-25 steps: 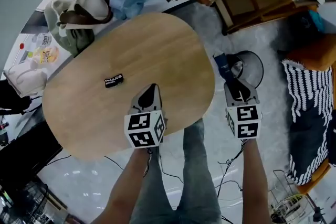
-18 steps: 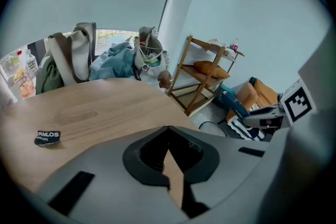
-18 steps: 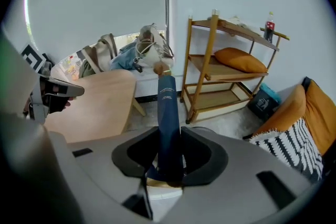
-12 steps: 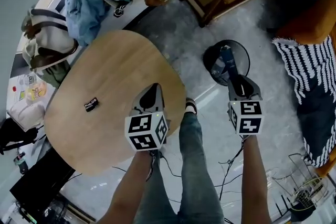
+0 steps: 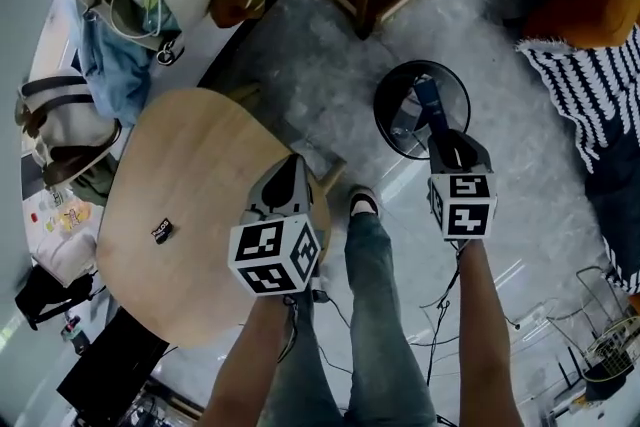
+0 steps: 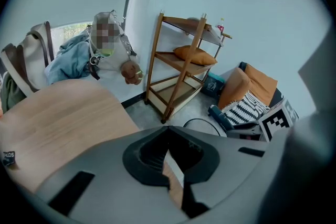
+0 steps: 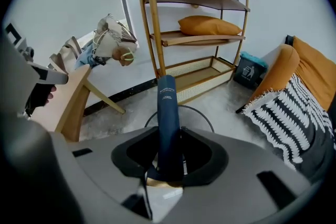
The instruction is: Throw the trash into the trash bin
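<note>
Right gripper view shows the right tongs (image 7: 169,168) clamped on a slim dark-blue packet (image 7: 167,113). It stands straight out of the jaws with its far end over the round black trash bin (image 7: 202,115) on the floor. Held so, I judge, it should fall straight in when released. Head view likewise puts the packet above the bin's opening. The left tongs (image 5: 287,177) hang over the tabletop (image 5: 190,165) edge, jaws all but together and empty, seemingly idle. A small black wrapper (image 5: 161,231) lies on the tabletop, well apart.
</note>
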Tool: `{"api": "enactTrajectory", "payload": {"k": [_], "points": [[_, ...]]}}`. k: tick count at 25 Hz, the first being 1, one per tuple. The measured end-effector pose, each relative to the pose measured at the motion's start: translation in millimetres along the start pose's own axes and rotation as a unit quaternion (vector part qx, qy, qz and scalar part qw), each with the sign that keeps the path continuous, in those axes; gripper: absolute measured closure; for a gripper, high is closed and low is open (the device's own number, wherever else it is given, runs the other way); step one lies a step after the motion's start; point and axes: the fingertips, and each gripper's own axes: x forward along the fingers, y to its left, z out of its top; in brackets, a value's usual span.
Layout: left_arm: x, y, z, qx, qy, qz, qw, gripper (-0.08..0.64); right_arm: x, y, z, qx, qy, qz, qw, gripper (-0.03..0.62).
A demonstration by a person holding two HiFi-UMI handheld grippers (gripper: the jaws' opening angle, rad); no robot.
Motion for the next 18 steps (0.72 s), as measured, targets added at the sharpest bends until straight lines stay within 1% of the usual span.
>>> {"api": "enactTrajectory", "payload": {"k": [2, 5, 6, 8, 14, 18], "points": [[6, -2, -2, 0.006, 0.004, 0.000, 1.0000, 0.546, 7, -4, -3, 0.006, -0.003, 0.000, 1.000, 0.453], [9, -6, -7, 0.008, 0.011, 0.000, 0.9999, 0.547, 12, -8, -5, 0.016, -0.010, -0.002, 1.000, 0.431], [9, -7, -8, 0.008, 0.013, -0.001, 0.9999, 0.546, 13, -9, -6, 0.018, -0.010, -0.002, 1.000, 0.415], [10, -9, -9, 0.009, 0.017, -0.002, 0.9998, 0.546, 15, -10, -7, 0.020, -0.008, 0.001, 1.000, 0.354], [13, -10, -11, 0.003, 0.013, -0.005, 0.9999, 0.546, 13, -11, -6, 0.029, -0.006, 0.003, 1.000, 0.348], [6, -4, -13, -0.005, 0.008, -0.004, 0.9999, 0.546, 7, -5, -6, 0.019, -0.003, 0.003, 1.000, 0.350]]}}
